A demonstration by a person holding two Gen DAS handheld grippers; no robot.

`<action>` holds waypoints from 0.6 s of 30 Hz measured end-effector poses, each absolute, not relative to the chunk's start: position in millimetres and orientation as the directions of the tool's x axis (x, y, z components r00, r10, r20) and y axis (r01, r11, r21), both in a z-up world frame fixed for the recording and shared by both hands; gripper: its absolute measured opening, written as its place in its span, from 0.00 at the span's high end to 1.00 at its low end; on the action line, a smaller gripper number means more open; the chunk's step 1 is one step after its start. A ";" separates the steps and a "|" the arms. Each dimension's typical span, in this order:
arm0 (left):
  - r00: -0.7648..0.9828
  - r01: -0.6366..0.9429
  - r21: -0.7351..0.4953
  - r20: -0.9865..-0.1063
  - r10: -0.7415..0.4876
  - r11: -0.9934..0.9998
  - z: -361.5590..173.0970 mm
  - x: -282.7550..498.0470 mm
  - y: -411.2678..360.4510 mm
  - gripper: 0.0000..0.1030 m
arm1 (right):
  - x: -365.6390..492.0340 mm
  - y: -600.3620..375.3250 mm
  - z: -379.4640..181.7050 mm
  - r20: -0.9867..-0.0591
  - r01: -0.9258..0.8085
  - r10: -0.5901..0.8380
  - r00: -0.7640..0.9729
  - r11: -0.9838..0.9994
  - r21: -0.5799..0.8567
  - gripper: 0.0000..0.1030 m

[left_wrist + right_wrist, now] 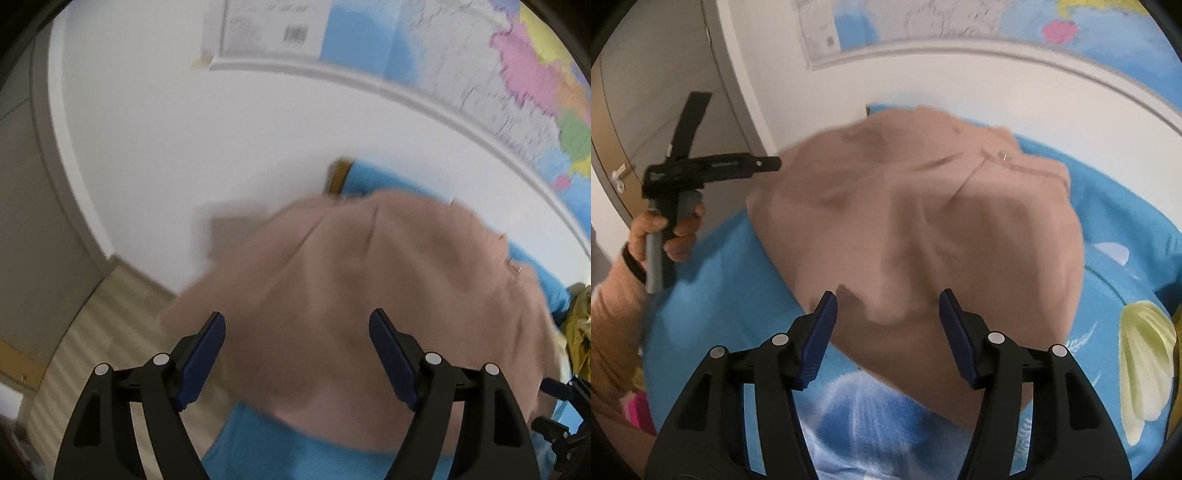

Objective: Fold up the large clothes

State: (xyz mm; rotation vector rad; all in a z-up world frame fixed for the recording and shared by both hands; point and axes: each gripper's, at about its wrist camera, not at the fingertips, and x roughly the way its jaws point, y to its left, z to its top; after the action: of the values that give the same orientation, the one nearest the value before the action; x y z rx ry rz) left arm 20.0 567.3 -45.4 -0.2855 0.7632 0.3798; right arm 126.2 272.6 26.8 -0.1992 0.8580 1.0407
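Note:
A large pinkish-beige garment (369,280) lies in a rumpled heap on a bed with a blue floral sheet (713,280). It also fills the middle of the right wrist view (923,229). My left gripper (297,325) is open and empty, hovering above the garment's near edge. My right gripper (888,302) is open and empty above the garment's near fold. In the right wrist view the left gripper (713,164) shows at the far left, held in a hand, beside the garment's left edge.
A white wall with a large coloured map (517,85) stands behind the bed. A wood floor (92,332) and a grey door (26,206) lie to the left. A mustard-yellow cloth (580,325) sits at the right edge of the bed.

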 end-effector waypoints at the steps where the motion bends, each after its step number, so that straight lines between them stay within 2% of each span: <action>1: 0.665 -0.422 -0.101 -0.710 0.232 0.901 -40.9 29.2 566.9 0.25 | 129.3 272.7 31.1 -0.694 -0.817 0.684 0.225 0.520 0.248 0.44; 3: 0.655 -0.400 -0.101 -0.727 0.207 0.911 -40.4 51.8 569.0 0.26 | 136.2 275.6 35.2 -0.690 -0.806 0.688 0.223 0.528 0.266 0.44; 5: 0.638 -0.410 -0.092 -0.740 0.213 0.908 -43.0 69.7 570.0 0.35 | 145.5 280.5 39.0 -0.684 -0.795 0.690 0.235 0.542 0.273 0.44; 9: 0.631 -0.359 -0.072 -0.753 0.185 0.930 -46.9 92.8 553.3 0.34 | 169.0 293.2 44.1 -0.681 -0.761 0.683 0.264 0.581 0.288 0.44; 12: 0.641 -0.308 -0.044 -0.748 0.173 0.950 -48.8 98.5 536.3 0.28 | 183.6 305.7 45.5 -0.683 -0.743 0.676 0.276 0.601 0.295 0.43; 15: 0.613 -0.297 0.013 -0.764 0.201 0.955 -58.3 105.9 529.5 0.28 | 192.0 322.9 35.3 -0.722 -0.746 0.627 0.294 0.623 0.237 0.49; 16: 0.595 -0.306 0.036 -0.773 0.220 0.951 -63.5 109.2 531.6 0.28 | 197.7 325.4 27.5 -0.741 -0.732 0.598 0.305 0.645 0.220 0.56; 18: 0.589 -0.323 0.038 -0.774 0.232 0.946 -67.1 109.6 538.3 0.27 | 207.7 318.1 15.7 -0.752 -0.712 0.594 0.286 0.657 0.248 0.61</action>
State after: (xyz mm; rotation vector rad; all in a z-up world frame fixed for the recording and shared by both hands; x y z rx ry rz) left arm 109.6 538.3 -67.1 -0.1103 0.8843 0.3239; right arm 207.7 318.1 15.7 -0.1451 0.9358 0.8763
